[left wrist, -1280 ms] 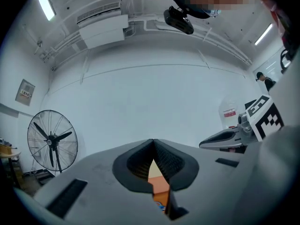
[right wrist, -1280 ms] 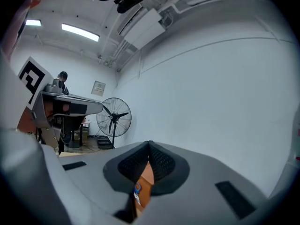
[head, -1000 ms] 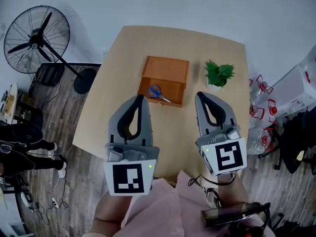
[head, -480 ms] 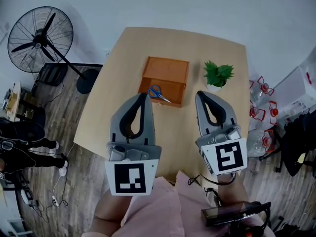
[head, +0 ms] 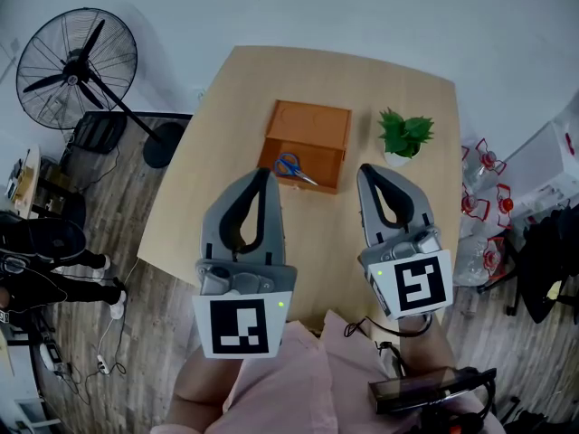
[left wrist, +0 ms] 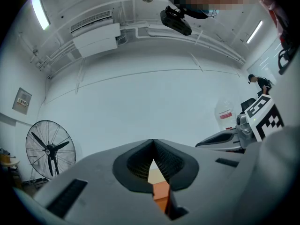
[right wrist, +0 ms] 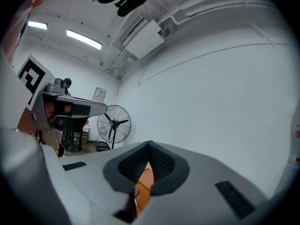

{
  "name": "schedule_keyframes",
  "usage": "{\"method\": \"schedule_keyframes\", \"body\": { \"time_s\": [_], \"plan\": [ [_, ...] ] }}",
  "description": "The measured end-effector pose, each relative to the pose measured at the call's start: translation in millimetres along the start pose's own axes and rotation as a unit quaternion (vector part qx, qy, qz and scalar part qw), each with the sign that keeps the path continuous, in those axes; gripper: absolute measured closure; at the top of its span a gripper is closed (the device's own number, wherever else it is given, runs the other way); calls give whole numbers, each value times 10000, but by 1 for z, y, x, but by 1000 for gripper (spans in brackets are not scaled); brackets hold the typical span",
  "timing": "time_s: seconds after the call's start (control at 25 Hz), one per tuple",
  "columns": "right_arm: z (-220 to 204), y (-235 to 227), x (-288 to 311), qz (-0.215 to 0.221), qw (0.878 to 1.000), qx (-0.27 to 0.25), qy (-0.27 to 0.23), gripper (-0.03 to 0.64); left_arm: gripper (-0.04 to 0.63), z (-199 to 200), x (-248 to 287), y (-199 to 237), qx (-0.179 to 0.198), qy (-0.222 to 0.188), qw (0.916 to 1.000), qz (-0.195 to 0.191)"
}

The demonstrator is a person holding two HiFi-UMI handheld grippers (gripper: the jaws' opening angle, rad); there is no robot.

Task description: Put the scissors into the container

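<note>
**Container** (head: pixel 308 127): an orange-brown box near the middle of the counter (head: pixel 217 152). No lettering on it can be read.

**Scissors** (head: pixel 291 167): blue-handled, lying on the container's near part, handles to the left and blades pointing right. The head view does not settle whether they lie in a recess or on top.

**Your left gripper** (head: pixel 263 176): jaws closed tip to tip with nothing between them. It is held on your side of the container, tips just short of its near-left corner.

**Your right gripper** (head: pixel 365 172): jaws likewise closed and empty, tips just off the container's near-right corner.

**Writing:** each marker cube (head: pixel 242 325) shows black-and-white squares, not words. The bottle (left wrist: pixel 225 114) has a red label whose print is too small to read.

**Seen in one view only**
- The head view alone shows the plant (head: pixel 404 136), right of the container near the counter's right edge.
- Your left gripper view adds the bottle, a ceiling air-conditioning unit (left wrist: pixel 93 36) and a wall panel (left wrist: pixel 22 101).
- Both gripper views show a sliver of orange container beneath the closed jaws. The right gripper view also catches a fleck of blue there.

**Room**
- Bare counter lies all round the container, widest toward the near edge under your grippers.
- The fan (head: pixel 77 57) stands on the floor, left of the container and beyond the counter's edge.
</note>
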State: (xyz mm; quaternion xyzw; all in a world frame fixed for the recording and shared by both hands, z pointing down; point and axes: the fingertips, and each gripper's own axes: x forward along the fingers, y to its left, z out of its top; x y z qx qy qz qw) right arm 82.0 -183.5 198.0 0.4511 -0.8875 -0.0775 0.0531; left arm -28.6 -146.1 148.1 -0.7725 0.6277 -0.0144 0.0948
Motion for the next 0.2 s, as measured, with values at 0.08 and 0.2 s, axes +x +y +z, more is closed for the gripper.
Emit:
{"method": "schedule_keyframes", "body": {
  "time_s": [0.08, 0.2],
  "plan": [
    [-2, 1, 1, 6, 10000, 6, 19, 617, 591, -1, 0, 0, 6, 3, 10000, -6],
    [-3, 4, 3, 13, 10000, 8, 30, 617, 591, -4, -1, 2, 10, 24, 10000, -13]
  ]
}}
